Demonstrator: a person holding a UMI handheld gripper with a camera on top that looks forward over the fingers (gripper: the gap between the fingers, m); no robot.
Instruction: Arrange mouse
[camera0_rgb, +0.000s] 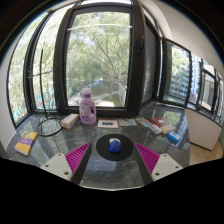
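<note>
A small blue mouse (114, 144) lies on a round black mouse mat (114, 148) on the grey stone-patterned table (100, 168). My gripper (112, 156) is open, with its pink-padded fingers (78, 156) spread wide on either side of the mat. The mouse sits between the fingers, near their tips, with clear gaps on both sides. Nothing is held.
A purple bottle (88, 107) stands beyond the mat. A white box (69, 120) and a yellow sponge-like item (27, 143) lie beyond the left finger. Small cards (108, 123) and several boxes (162, 126) lie beyond the right finger. Large windows (100, 50) close off the far side.
</note>
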